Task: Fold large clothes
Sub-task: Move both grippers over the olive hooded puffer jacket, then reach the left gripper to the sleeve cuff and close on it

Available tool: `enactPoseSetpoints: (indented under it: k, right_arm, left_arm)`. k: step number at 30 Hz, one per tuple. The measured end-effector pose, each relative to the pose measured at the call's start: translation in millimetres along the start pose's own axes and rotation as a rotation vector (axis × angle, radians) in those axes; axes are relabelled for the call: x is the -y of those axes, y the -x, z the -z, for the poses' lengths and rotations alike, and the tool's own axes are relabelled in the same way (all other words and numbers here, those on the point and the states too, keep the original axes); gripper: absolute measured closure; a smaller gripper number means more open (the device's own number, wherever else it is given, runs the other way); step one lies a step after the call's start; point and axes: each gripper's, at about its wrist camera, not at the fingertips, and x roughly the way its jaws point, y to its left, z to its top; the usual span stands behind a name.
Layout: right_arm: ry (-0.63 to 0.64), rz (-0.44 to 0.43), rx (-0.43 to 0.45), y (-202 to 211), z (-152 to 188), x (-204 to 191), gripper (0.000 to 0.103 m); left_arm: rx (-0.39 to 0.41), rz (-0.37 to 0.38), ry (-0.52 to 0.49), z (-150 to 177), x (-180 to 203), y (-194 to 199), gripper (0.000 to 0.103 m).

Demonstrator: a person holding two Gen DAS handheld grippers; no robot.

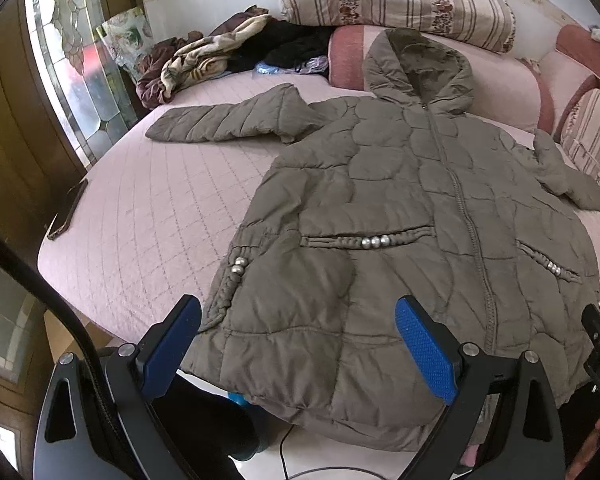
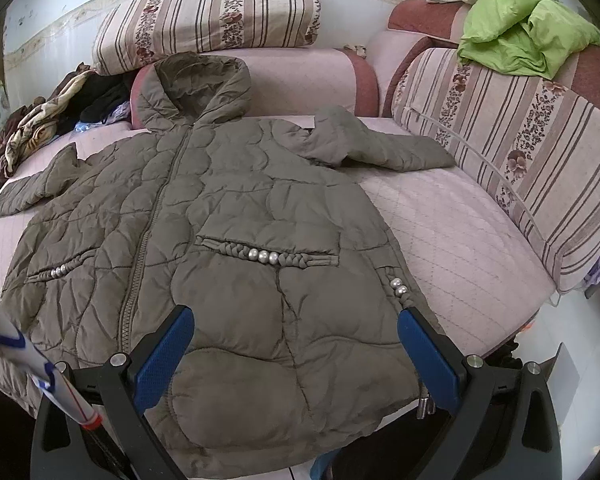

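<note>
Nothing folded yet, as far as I can judge: the coat (image 1: pixel 400 216) lies spread flat, front up, zipped, w/ both arms out to the sides. Nearest, the left gripper (image 1: pixel 300 348) hangs over the hem on its side, jaws wide apart and holding nothing, blue pads (image 1: pixel 424 352) clear of the fabric; the hem droops off the bed edge just under and ahead of it. The right gripper (image 2: pixel 296 348) sits the same way over the other hem corner, also spread wide and empty. Just ahead of each gripper is a braided pocket trim w/ silver beads (image 2: pixel 263 256), then the zip (image 2: pixel 156 208) running up the middle. Further out, the left sleeve (image 1: pixel 228 120) stretches away to the left of the left gripper, flat on the pink bedspread (image 1: pixel 148 208); the right sleeve (image 2: pixel 384 144) angles off to the right of the right gripper, toward the striped cushion (image 2: pixel 512 152). Farthest, the hood (image 2: pixel 196 88) rests up against the pink bolster (image 2: pixel 308 76). Beyond that, a pile of other clothes (image 1: pixel 220 56) at far left and a green garment (image 2: pixel 516 40) at far right, both untouched. So: laid out and smoothed, prob. ready for a first fold; sleeves in, sides over and hem-to-hood all left to do.
</note>
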Motion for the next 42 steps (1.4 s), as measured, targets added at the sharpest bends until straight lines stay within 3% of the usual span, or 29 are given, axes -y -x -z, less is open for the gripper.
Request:
enactPoseSetpoints:
  k: [16, 26, 42]
  right_arm:
    - [0.111, -0.075, 0.022, 6, -10, -50, 0.0]
    - [0.162, -0.192, -0.001, 6, -19, -93, 0.0]
    - [0.268, -0.215, -0.028, 1, -18, -144, 0.0]
  left_arm:
    - [-0.008, -0.055, 0.088, -11, -46, -22, 0.006]
    - [-0.037, -0.077, 0.148, -14, -82, -41, 0.006]
    - [-0.076, -0.08, 0.204, -12, -117, -55, 0.006]
